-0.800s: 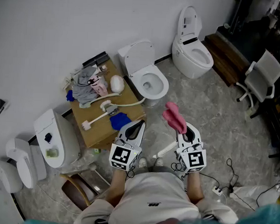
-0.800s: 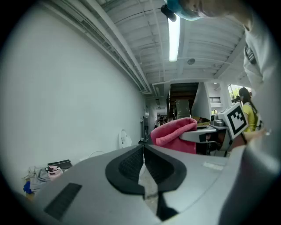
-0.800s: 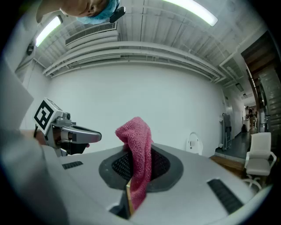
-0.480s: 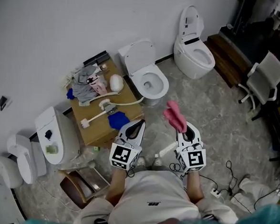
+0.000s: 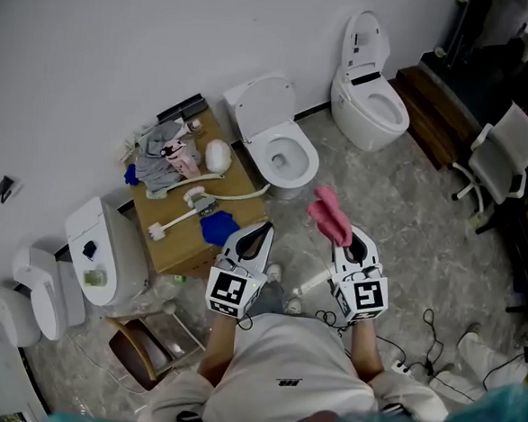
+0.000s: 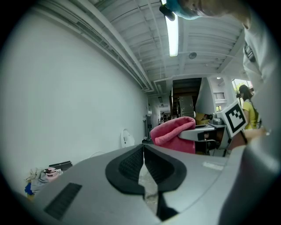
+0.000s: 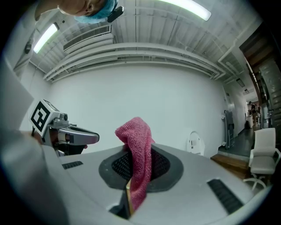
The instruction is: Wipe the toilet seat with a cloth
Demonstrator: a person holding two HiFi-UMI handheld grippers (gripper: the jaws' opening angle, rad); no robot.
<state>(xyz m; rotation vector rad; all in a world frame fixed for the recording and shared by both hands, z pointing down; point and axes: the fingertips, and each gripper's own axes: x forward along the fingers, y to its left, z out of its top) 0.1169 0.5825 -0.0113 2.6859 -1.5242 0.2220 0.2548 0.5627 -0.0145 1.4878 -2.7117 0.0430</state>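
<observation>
Right claw (image 5: 345,243) clamped on a pink cloth (image 5: 329,215), held in the air.
Left claw (image 5: 261,231) is pressed closed, empty. The toilet seat (image 5: 302,150) lies ahead, just beside the far corner of the counter (image 5: 182,242).

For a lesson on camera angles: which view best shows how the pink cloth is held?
The right gripper view: the pink cloth is pinched between the right gripper's jaws. The head view shows it small; the left gripper view, only its bunched end.
</observation>
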